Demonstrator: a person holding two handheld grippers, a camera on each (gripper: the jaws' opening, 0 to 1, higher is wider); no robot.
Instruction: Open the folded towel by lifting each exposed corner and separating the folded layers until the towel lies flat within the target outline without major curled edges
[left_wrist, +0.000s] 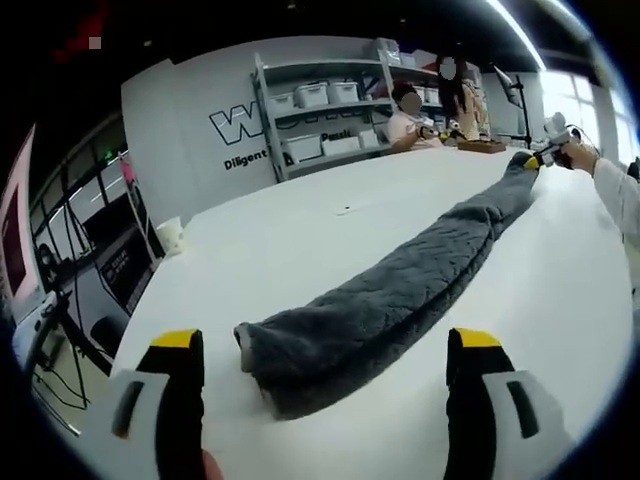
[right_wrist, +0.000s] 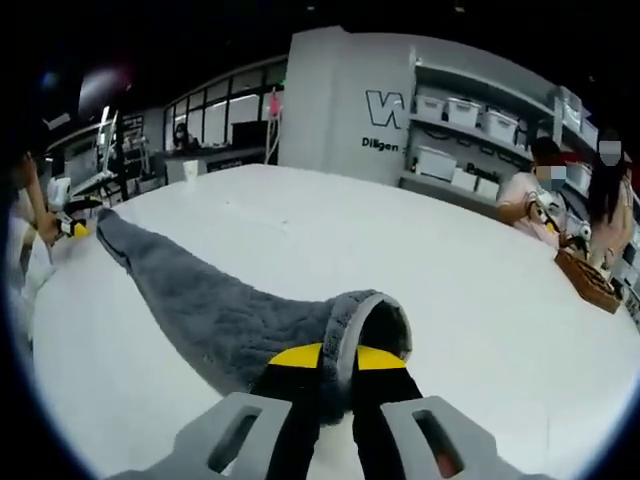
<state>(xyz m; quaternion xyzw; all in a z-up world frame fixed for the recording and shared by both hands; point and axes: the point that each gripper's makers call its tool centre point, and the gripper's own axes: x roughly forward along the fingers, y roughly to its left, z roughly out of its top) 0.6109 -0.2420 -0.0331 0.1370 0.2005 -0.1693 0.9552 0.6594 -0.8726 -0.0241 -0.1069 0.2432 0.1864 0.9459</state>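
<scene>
On the white table (left_wrist: 300, 250) the grey towel (left_wrist: 400, 300) lies stretched into a long, bunched strip, running between my two grippers. Seen from my left gripper view, its near end sits rumpled just ahead of my left gripper (left_wrist: 325, 370), between the two yellow-tipped jaws but not touching either; those jaws stand wide apart and grip nothing. The strip narrows as it runs away to the far right, where my right gripper (left_wrist: 545, 155) pinches its other end beside my light sleeve (left_wrist: 615, 195).

From my right gripper view, my right gripper (right_wrist: 338, 358) has its jaws pressed together on a folded edge of the towel (right_wrist: 220, 310), which curls up into an open loop just above the yellow tips. From there the cloth trails off to the left across the table (right_wrist: 450, 280) and tapers toward my left gripper (right_wrist: 72, 228) at the far edge.

Beyond the table stand grey shelves with white bins (left_wrist: 320, 110) against a wall with dark lettering. Two people (right_wrist: 560, 200) sit at the far side near a wooden tray (right_wrist: 588, 280). A small white cup (left_wrist: 170, 235) stands at the table's edge.
</scene>
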